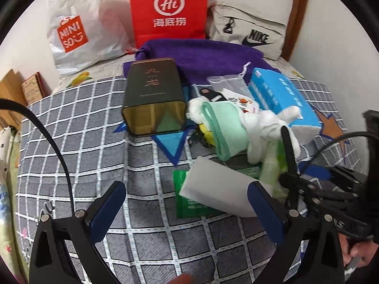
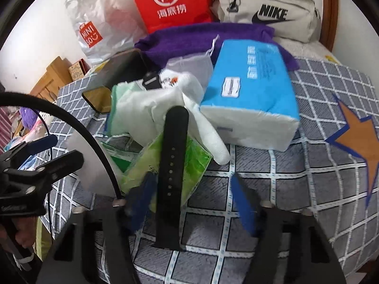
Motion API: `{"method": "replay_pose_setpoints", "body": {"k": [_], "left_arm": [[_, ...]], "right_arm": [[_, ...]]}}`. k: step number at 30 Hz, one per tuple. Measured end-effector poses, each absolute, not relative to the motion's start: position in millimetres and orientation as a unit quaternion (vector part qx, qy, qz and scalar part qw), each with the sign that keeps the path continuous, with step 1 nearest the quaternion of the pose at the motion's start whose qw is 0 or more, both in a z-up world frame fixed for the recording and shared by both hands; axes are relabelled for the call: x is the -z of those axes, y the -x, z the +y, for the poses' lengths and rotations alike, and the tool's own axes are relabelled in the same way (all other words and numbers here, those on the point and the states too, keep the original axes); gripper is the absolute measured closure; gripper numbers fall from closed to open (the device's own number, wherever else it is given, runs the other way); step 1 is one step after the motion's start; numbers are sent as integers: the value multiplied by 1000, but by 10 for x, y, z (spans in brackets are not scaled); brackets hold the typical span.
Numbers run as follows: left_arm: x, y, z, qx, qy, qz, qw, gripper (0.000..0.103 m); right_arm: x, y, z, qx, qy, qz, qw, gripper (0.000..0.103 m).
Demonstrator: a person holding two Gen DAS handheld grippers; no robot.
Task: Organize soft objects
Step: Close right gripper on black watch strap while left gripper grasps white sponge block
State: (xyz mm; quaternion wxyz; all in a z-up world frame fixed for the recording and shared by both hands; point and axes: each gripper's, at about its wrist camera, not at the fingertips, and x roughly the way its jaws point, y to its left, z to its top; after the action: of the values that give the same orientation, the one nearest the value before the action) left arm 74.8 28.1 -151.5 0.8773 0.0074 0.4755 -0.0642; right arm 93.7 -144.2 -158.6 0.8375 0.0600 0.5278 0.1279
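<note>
A heap of things lies on the checked bedspread (image 1: 94, 142): a white glove (image 2: 189, 108), a mint-green cloth (image 1: 225, 127), a blue tissue pack (image 2: 251, 90) and a purple towel (image 1: 201, 56). A black watch strap (image 2: 173, 165) lies across a green packet (image 2: 189, 163). My right gripper (image 2: 193, 201) straddles the strap with its jaws partly apart; the blurred blue pads (image 2: 244, 203) do not press on it. My left gripper (image 1: 186, 210) stands wide open just over the bedspread, with a white block (image 1: 218, 189) lying between and beyond its fingertips. The right gripper (image 1: 308, 182) shows at the right edge of the left wrist view.
A dark tin box (image 1: 154, 99) lies on its side left of the heap. A white Miniso bag (image 1: 78, 30), a red paper bag (image 1: 168, 9) and a beige Nike bag (image 1: 251, 30) stand along the wall. A person's hand (image 1: 360, 253) holds the right gripper.
</note>
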Motion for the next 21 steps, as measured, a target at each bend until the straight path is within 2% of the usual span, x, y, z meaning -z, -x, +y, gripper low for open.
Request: {"method": "replay_pose_setpoints", "body": {"k": [2,9,16,21], "left_arm": [[1512,-731,274,68,-10,474,878,0],[1442,-597,263,83,-37,455,886,0],[1617,-633,228,129,-18,457,880,0],[1712,-656,283,154,24,452,878,0]], "right_arm": [[1617,-941,-1469,-148,-84,526,833,63],[1509,-856,-1473,-164,-64,511,841,72],[1618,-914,-1542,-179,-93,523,828,69],[1676,-919,-1492,-179,-84,512,836,59]]}}
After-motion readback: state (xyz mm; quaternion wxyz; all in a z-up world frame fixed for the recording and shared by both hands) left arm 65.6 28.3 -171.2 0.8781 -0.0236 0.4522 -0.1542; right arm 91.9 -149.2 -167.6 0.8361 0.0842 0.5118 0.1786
